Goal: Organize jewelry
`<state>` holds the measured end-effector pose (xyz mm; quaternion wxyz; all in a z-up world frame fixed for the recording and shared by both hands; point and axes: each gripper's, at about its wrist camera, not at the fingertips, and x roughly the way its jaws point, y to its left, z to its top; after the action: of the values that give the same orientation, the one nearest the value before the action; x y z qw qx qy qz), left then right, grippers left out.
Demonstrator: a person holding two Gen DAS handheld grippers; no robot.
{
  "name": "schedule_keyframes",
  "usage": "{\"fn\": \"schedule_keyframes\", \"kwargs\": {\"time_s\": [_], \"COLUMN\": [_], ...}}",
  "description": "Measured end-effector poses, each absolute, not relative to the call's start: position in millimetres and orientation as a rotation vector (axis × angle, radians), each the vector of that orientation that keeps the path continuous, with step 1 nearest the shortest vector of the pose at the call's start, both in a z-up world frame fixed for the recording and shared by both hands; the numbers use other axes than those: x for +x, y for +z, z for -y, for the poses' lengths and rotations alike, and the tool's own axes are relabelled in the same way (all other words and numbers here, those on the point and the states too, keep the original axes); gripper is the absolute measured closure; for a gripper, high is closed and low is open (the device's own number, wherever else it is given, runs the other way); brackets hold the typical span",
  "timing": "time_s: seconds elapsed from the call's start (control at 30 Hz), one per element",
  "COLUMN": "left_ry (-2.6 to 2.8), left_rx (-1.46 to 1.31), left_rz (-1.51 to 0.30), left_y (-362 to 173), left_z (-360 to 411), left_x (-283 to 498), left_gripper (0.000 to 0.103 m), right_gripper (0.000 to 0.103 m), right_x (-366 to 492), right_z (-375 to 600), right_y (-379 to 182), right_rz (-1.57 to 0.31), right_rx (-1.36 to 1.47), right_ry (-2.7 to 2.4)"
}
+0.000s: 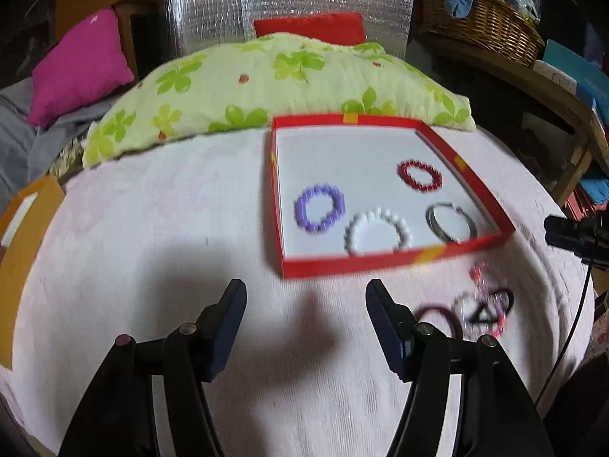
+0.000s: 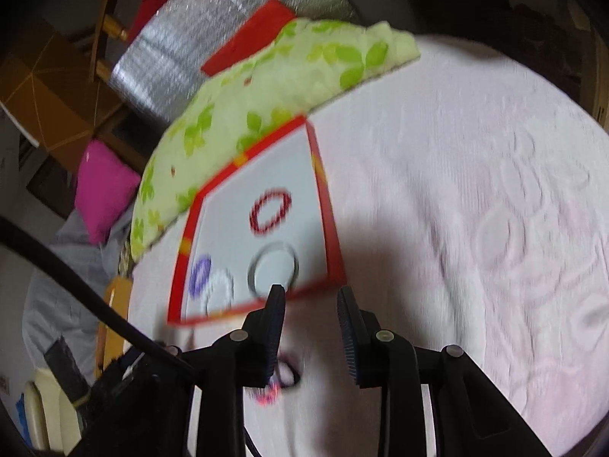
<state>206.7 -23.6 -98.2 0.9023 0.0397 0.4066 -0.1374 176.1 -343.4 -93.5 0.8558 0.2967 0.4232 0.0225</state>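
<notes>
Left gripper (image 1: 306, 297) hovering over pale pink cloth (image 1: 152, 228), jaws apart, nothing between them. Ahead, red shallow box (image 1: 380, 262) with white floor, holding purple beaded bracelet (image 1: 319, 207), white beaded bracelet (image 1: 377, 232), dark red beaded bracelet (image 1: 420, 175) and silver bangle (image 1: 451, 222). Just outside near wall, blurred heap of loose jewelry (image 1: 475, 312). Behind box, green floral pillow (image 1: 266, 87); magenta cushion (image 1: 80, 64) far left.

Both views motion-blurred, fisheye-bent w/ dark vignetted corners. Light soft, from above; pink bedspread (image 1: 152, 228) bright, room behind it dim. Dark shadow on the spread just below the red tray (image 1: 380, 262). Bracelets beside tray smeared; foil sheet (image 1: 236, 3) behind glints.
</notes>
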Motion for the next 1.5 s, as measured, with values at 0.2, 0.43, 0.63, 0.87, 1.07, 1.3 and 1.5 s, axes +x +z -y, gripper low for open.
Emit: {"fn": "schedule_keyframes", "kwargs": {"time_s": [0.2, 0.43, 0.63, 0.87, 1.07, 1.3, 1.5], "left_ry": [-0.302, -0.311, -0.308, -0.302, -0.310, -0.329, -0.331], "left_rx": [0.076, 0.139, 0.141, 0.152, 0.154, 0.171, 0.182], "left_rz": [-0.891, -0.912, -0.940, -0.952, -0.951, -0.936, -0.931], "left_y": [-113.2, -124.1, -130.8, -134.2, -133.4, -130.8, -131.2], "left_z": [23.3, 40.6, 43.6, 45.7, 47.0, 51.1, 52.9], "left_x": [188.6, 189.4, 194.7, 195.0, 193.5, 189.6, 188.2], "left_gripper": [0.037, 0.037, 0.037, 0.037, 0.037, 0.037, 0.037], "right_gripper": [0.072, 0.072, 0.072, 0.072, 0.072, 0.072, 0.090], "right_x": [166.3, 176.5, 182.7, 182.7, 184.8, 189.4, 190.1], "right_z": [327.8, 309.9, 307.1, 296.1, 286.7, 281.3, 270.3], "right_y": [-107.4, -119.2, -126.3, -131.9, -139.7, -145.3, -145.3], "right_rz": [-0.948, -1.000, -1.040, -1.078, -1.106, -1.107, -1.101], "right_rx": [0.650, 0.673, 0.687, 0.671, 0.643, 0.626, 0.538], "right_ry": [0.117, 0.188, 0.193, 0.253, 0.253, 0.230, 0.216]}}
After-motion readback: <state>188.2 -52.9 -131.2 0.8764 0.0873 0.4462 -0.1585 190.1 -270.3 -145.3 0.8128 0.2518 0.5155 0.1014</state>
